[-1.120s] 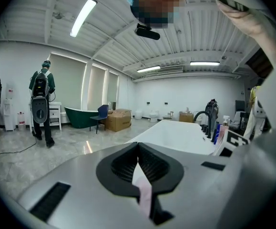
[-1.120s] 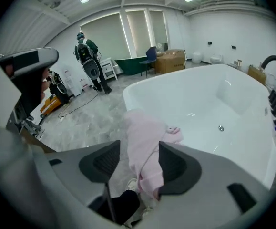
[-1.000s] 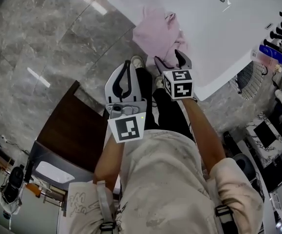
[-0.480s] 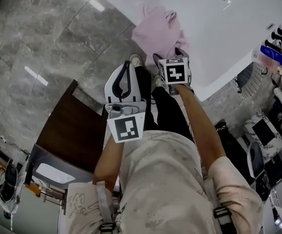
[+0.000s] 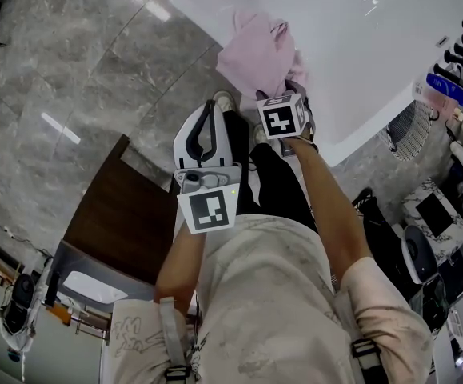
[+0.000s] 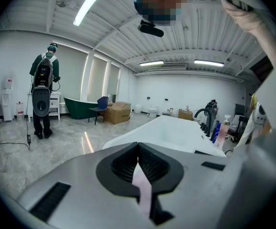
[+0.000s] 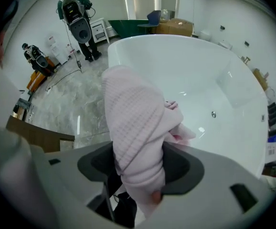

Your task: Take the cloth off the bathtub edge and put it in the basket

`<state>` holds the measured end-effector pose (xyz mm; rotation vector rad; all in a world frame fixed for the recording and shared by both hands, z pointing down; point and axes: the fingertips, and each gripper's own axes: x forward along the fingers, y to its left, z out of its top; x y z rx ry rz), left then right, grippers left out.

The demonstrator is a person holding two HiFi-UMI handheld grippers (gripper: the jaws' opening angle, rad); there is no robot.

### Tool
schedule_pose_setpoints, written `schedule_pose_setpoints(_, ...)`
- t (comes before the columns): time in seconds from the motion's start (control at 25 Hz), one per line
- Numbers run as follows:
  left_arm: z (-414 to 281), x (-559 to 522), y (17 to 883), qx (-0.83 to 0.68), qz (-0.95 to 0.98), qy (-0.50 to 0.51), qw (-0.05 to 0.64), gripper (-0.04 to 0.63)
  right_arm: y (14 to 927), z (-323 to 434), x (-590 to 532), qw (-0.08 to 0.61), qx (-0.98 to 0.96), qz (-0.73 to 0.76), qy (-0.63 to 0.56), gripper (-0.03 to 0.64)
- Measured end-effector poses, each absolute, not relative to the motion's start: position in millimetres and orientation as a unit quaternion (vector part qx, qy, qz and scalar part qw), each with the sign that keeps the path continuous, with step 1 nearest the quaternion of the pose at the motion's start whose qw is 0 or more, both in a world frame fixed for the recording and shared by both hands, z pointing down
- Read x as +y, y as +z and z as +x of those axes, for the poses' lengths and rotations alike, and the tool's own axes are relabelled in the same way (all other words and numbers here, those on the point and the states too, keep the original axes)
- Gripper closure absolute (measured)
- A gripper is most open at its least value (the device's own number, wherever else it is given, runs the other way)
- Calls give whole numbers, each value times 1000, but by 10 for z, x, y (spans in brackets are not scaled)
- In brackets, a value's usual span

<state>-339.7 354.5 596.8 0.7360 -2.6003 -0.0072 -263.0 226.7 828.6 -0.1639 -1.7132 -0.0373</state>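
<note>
Fingers [image 7: 184, 168] of right gripper [image 7: 138, 163] just closing onto one cloth [image 7: 132, 118], left gripper [image 6: 138, 148] fingers together, one bathtub [image 5: 375, 70]

Cloth [image 5: 255, 50]: pale pink, waffle texture, bunched in thick folds. Draped over the white bathtub edge [image 5: 193, 5], one part hanging down the outer side and the rest spilling into the tub.

Pale beige short-sleeved shirt [image 5: 255, 294] with a faint print, black trousers [image 5: 283, 186], light shoes [image 5: 225, 100]. The grey, black-jawed left claw [image 5: 209, 109] and right claw [image 7: 138, 168] each carry a white cube with black square markers [image 5: 209, 210]; a green light dots the left.
</note>
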Motion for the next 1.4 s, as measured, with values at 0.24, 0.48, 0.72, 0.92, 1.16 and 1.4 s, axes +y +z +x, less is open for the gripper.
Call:
schedule_pose_setpoints(0.24, -3394, 3535, 5960, -940, 260, -10, 220, 592, 8157, -2628, 2274, 621, -778, -90, -41, 385)
schedule_pose_setpoints(0.48, -3380, 3456, 5914, -937, 271, -8, 221, 592, 7952, -2602, 2266, 595, -799, -82, -21, 459)
schedule_pose_setpoints(0.72, -3380, 3353, 5739, -936, 281, -9, 209, 592, 7892, -2519, 2275, 599, -798, -67, 13, 554)
schedule_pose_setpoints(0.92, -3403, 3297, 5518, -939, 291, -5, 182, 592, 7725, -2562, 2222, 574, -815, -57, 53, 561)
schedule_pose_setpoints(1.16, -3323, 3260, 5275, -938, 300, -4, 173, 592, 7266, -2458, 2194, 530, -844, -47, 74, 562)
schedule_pose_setpoints(1.4, -3282, 3092, 4893, -937, 321, -6, 140, 592, 6610, -2471, 2042, 466, -881, -39, 79, 563)
